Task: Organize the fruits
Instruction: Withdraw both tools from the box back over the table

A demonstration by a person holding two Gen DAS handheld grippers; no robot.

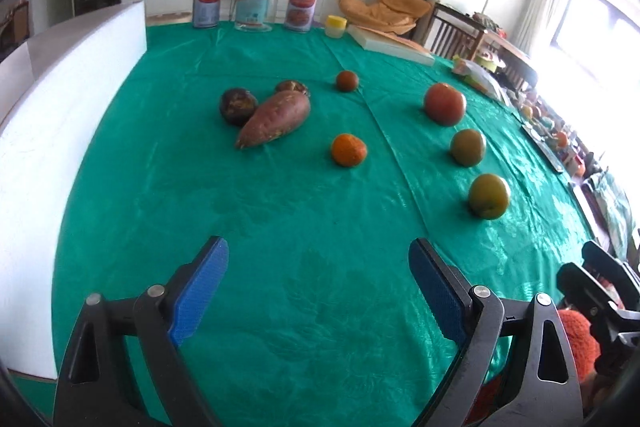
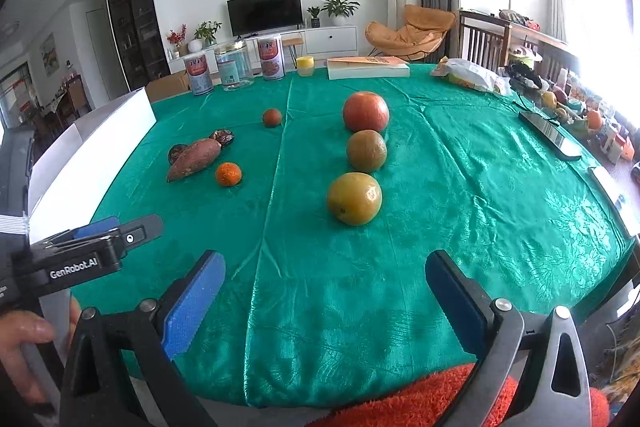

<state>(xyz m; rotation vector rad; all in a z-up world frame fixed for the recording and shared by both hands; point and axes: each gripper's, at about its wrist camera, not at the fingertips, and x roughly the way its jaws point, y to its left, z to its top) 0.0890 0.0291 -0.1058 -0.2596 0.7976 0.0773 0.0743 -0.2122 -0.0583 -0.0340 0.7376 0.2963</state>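
Note:
On the green tablecloth (image 1: 280,227) three large round fruits stand in a row: a red one (image 2: 365,111), a green-orange one (image 2: 366,150) and a yellow-green one (image 2: 354,198); the row also shows in the left wrist view (image 1: 444,104). A small orange tangerine (image 1: 348,149) lies near a sweet potato (image 1: 276,119), with two dark round fruits (image 1: 237,105) behind it. A small reddish fruit (image 1: 346,81) lies farther back. My left gripper (image 1: 318,287) is open and empty above the near cloth. My right gripper (image 2: 324,291) is open and empty near the table's front edge.
A white foam board (image 1: 60,127) stands along the left side. Two cans and a glass jar (image 1: 256,3), a yellow cup (image 1: 335,25) and a book (image 1: 394,45) stand at the back. A bag (image 2: 472,75) and a phone (image 2: 550,135) lie at the right.

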